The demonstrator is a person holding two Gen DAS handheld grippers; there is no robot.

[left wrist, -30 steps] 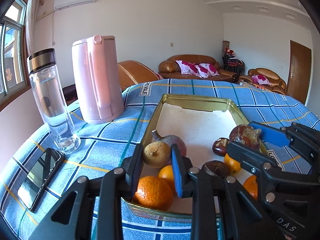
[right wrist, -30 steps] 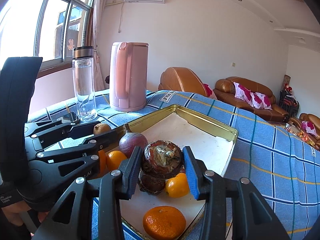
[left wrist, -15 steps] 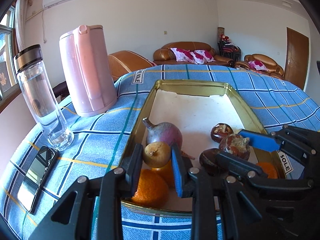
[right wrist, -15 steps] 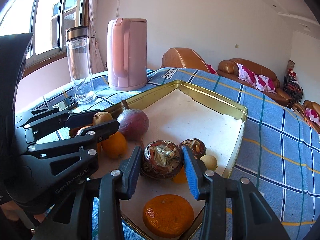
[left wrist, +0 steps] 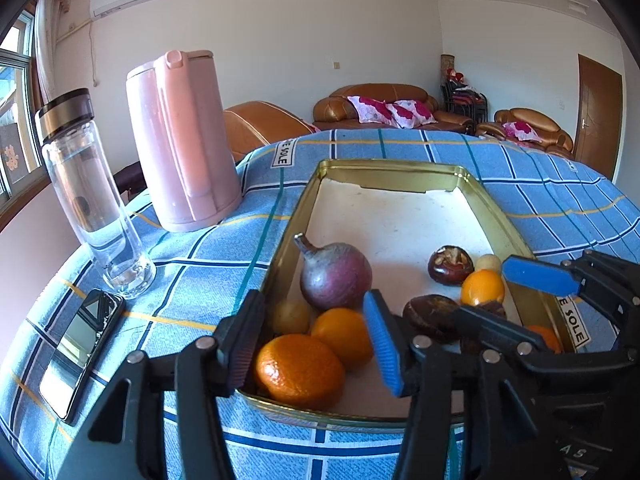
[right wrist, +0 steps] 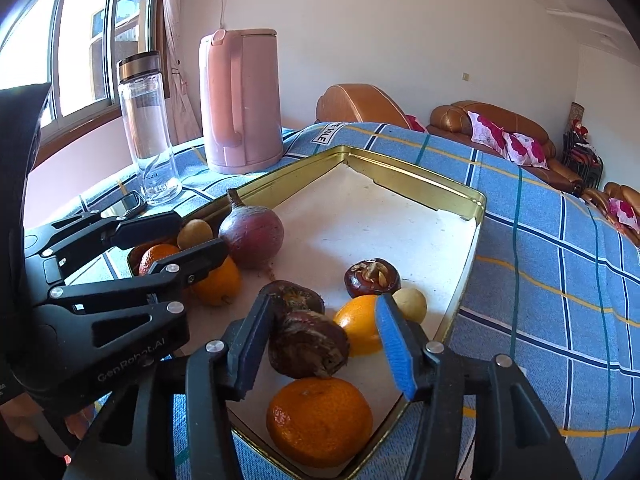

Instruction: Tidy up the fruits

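A gold metal tray lies on the blue checked cloth and holds several fruits. My left gripper is open over the tray's near left corner. Below it lie a small tan fruit, two oranges and a purple round fruit. My right gripper is open, with a dark brown fruit lying between its fingers on the tray. Another orange lies nearer the tray's edge. A second brown fruit and a small orange lie beyond.
A pink kettle, a clear glass bottle and a phone stand left of the tray. The far half of the tray is bare white. Sofas stand behind the table.
Both grippers lowered into the tray and opened. The left one let go of the small tan fruit, the right one let go of the dark brown fruit; both fruits now lie in the tray.
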